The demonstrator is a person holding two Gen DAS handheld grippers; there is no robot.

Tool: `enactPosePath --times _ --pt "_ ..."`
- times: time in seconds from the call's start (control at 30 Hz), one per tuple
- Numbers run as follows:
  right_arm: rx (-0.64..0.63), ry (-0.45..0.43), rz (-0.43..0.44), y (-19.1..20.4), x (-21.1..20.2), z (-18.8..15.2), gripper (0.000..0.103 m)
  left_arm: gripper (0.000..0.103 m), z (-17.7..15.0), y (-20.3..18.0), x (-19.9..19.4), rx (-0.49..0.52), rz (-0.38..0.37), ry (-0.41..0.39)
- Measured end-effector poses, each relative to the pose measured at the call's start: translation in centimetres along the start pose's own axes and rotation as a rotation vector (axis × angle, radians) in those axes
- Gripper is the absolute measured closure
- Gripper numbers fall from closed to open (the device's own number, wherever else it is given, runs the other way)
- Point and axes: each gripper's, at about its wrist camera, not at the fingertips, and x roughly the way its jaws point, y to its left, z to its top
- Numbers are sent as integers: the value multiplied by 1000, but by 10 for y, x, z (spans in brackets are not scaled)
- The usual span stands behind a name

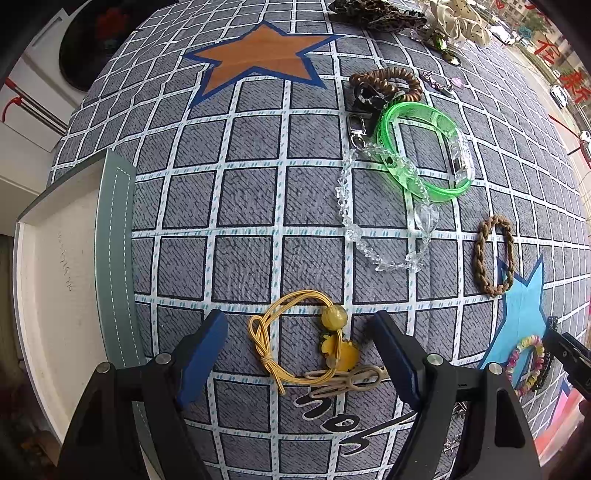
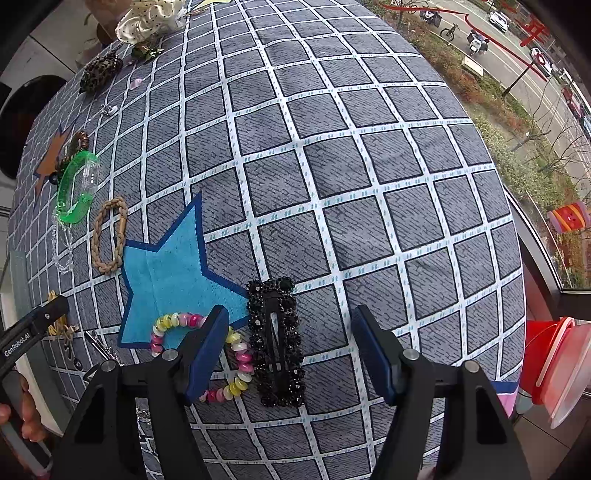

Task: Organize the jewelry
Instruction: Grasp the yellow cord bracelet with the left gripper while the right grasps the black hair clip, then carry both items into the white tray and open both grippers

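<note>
A grey checked cloth (image 1: 258,206) with white grid lines covers the whole table, printed with an orange star (image 1: 258,59) and a blue star (image 2: 173,273). At the left edge sits a white tray (image 1: 55,266) with a grey-green stitched rim, nothing visible inside it.

The left gripper (image 1: 301,350) points down at the cloth with its jaws wide apart, and a yellow hair tie (image 1: 295,339) with a bead and little charm lies on the cloth between the blue pads, not pinched. A beige clip (image 1: 347,380) lies touching the tie's lower end.

The right gripper (image 2: 291,350) is also spread open, with a black beaded hair clip (image 2: 277,343) lying flat between its fingers, nearer the left pad and not squeezed. A pink-and-yellow bead bracelet (image 2: 236,365) lies just beside that clip, partly under the left finger.

Further out, a green bangle (image 1: 424,155) overlaps a clear crystal chain (image 1: 369,221). A brown coil tie (image 1: 388,83) sits just past the bangle, and a braided tan loop (image 1: 493,254) lies to the right, apart from the others. A polka-dot scrunchie (image 2: 151,18) and a leopard-print one (image 2: 99,70) are at the far edge.
</note>
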Motion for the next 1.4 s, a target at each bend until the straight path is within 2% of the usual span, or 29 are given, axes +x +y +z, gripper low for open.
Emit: enactPosePath --times 0.1,0.17,0.2,0.23,0.27,0.33,0.5,0.8,1.07,1.2,1.4 --pt "-1 -6 -7 7 2 5 35 22 -4 -1 3 7 -2 2" --pt "-22 -2 -62 11 1 6 49 33 -6 -4 -1 25 -6 0" --pt "-34 -4 -71 11 1 5 50 37 -9 -8 -6 36 -5 0" --pt "-41 -5 -70 14 1 0 55 48 -9 -11 -9 47 -8 -5" --pt "-48 -4 -71 14 1 -1 62 65 -9 -13 -10 59 -10 -11" --pt "-60 -9 -73 19 2 -12 72 80 -7 -17 -14 78 -15 -10" --pt "-43 -16 -48 19 -10 -40 72 81 -4 -18 -23 72 -45 -20" --pt "-35 -79 24 15 -56 -42 72 81 -7 -15 -67 42 -142 -90" --pt "-86 -136 78 25 -100 -33 72 81 -20 18 -105 7 -155 -151" --pt "-136 -157 112 65 -108 -22 72 81 -27 54 -112 -25 -132 -172" --pt "-243 -173 186 130 -123 -30 72 81 -38 98 -134 -108 -117 -227"
